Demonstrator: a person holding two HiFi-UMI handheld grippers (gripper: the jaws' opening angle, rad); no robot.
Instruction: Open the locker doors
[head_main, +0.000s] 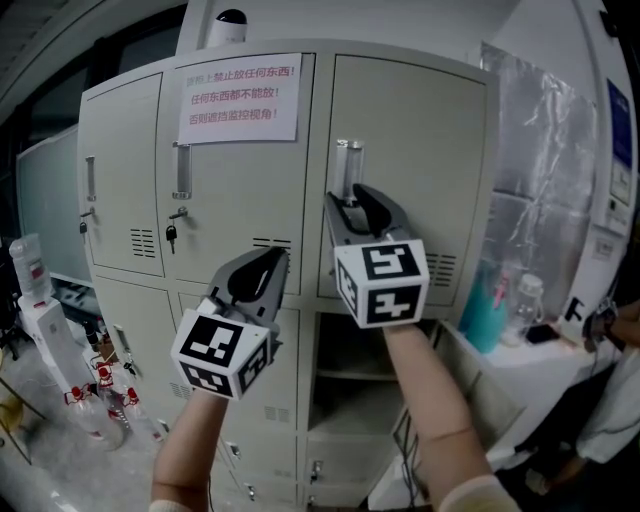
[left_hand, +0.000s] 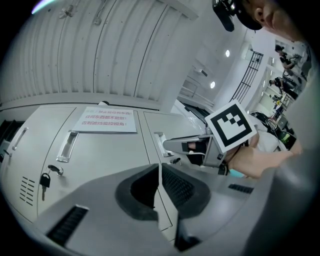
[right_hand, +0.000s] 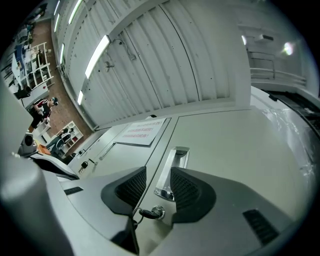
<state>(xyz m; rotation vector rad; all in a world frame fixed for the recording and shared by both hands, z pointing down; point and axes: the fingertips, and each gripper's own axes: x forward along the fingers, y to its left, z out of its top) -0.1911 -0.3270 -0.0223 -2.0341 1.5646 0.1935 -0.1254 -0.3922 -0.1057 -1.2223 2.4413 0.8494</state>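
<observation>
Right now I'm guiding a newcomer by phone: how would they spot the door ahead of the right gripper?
On the grey locker block, take the top row's rightmost door. Its shiny handle sits at its left edge, a key below; unlike its neighbour, it bears no paper notice.

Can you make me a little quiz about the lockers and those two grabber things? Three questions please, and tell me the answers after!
1. True or false: the paper notice is stuck on the same locker door that the right hand-held gripper points at.
2. Which things show between the right hand-held gripper's jaws? A) a bottle B) a door handle and a key C) a cup
3. Fill in: the left hand-held gripper's jaws are ____ (open or shut).
Key: 1 false; 2 B; 3 shut.
</observation>
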